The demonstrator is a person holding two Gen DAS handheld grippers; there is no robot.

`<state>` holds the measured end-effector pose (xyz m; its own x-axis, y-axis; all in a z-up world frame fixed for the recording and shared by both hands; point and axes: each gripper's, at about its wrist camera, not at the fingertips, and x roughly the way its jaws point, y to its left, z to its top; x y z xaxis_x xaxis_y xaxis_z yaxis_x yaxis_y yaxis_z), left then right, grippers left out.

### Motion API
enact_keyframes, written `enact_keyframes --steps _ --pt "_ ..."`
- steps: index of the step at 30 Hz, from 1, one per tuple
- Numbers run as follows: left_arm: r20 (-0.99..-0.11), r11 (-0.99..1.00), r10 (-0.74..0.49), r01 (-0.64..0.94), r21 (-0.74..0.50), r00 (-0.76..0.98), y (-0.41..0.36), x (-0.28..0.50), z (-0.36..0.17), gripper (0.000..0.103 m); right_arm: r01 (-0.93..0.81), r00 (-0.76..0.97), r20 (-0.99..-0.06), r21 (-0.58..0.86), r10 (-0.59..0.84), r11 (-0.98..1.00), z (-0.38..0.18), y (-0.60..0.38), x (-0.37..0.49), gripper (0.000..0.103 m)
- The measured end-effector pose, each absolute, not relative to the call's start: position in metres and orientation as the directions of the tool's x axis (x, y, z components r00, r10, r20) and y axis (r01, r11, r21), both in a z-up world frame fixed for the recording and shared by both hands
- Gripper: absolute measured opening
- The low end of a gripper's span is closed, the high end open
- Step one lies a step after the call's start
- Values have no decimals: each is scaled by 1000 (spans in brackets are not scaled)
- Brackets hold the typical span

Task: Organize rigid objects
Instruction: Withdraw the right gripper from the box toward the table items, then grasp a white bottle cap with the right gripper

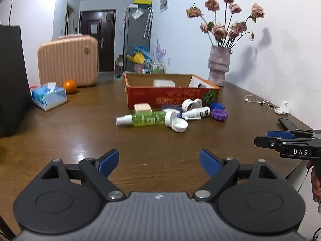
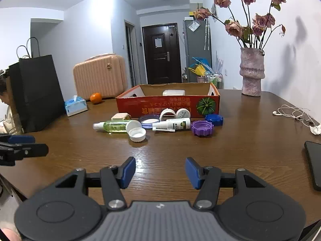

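Both grippers, left (image 1: 158,161) and right (image 2: 160,172), wide apart, holding nothing, above bare table (image 2: 250,152). Bottles (image 2: 114,126) and caps (image 2: 201,128) heaped before red box (image 2: 166,105). Likely start: reach forward, pick one.

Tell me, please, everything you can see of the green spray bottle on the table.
The green spray bottle lies on its side on the wooden table, in front of the red cardboard box. Its body looks like clear plastic tinted green, with a label too blurred to read. A white spray head points left, toward the black bag. Its other end meets a white lid, beside a ridged white cap. Neither gripper touches it.
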<state>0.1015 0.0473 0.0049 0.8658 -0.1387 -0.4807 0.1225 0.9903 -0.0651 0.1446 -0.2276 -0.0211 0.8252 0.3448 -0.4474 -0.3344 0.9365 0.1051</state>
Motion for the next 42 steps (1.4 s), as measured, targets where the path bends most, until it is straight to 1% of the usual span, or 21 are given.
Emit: enact_keyframes --steps 4,7,9,12,17,20,22,23,25,28,32,35,40,41,42 --pt "-502 988 -154 144 -59 851 43 120 -4 88 -348 806 -474 106 355 931 -28 -219 160 54" --pt "-509 987 -156 147 -58 846 44 138 -6 85 -366 788 -498 94 362 926 -33 -207 179 54" --pt "-514 989 -147 139 -55 845 45 150 -7 80 -387 773 -511 88 376 918 -34 -197 194 54" --pt "-524 991 -130 125 -45 841 51 171 -8 75 -418 749 -531 85 397 904 -37 -179 220 54" --pt "-545 996 -84 77 -36 834 71 201 -11 70 -459 712 -567 70 414 886 -42 -139 278 54" --pt "-568 997 -81 65 -49 819 80 218 -15 69 -481 688 -594 59 418 875 -48 -117 309 53" --pt "-583 994 -106 79 -71 806 80 233 -17 68 -493 679 -609 37 411 869 -52 -106 322 50" --pt "-588 993 -118 92 -74 800 76 240 -18 67 -493 668 -625 34 404 869 -55 -105 328 39" --pt "-594 989 -149 130 -75 791 65 255 -21 67 -495 660 -625 56 417 867 -55 -116 329 39" --pt "-615 980 -192 188 -72 764 39 280 -29 63 -461 664 -628 84 407 883 -56 -149 325 39" --pt "-636 968 -231 239 -75 736 3 308 -39 56 -388 686 -627 116 370 915 -56 -197 313 39" --pt "-651 972 -221 223 -81 727 -14 322 -45 50 -352 702 -623 120 346 928 -58 -222 307 39" --pt "-665 986 -160 147 -77 729 -22 335 -47 50 -348 707 -606 151 365 925 -62 -244 315 39" --pt "-669 988 -152 134 -78 728 -22 337 -47 46 -353 708 -602 150 369 923 -62 -245 315 39" --pt "-668 990 -140 122 -74 731 -22 338 -47 34 -360 709 -600 146 372 921 -62 -245 316 39"
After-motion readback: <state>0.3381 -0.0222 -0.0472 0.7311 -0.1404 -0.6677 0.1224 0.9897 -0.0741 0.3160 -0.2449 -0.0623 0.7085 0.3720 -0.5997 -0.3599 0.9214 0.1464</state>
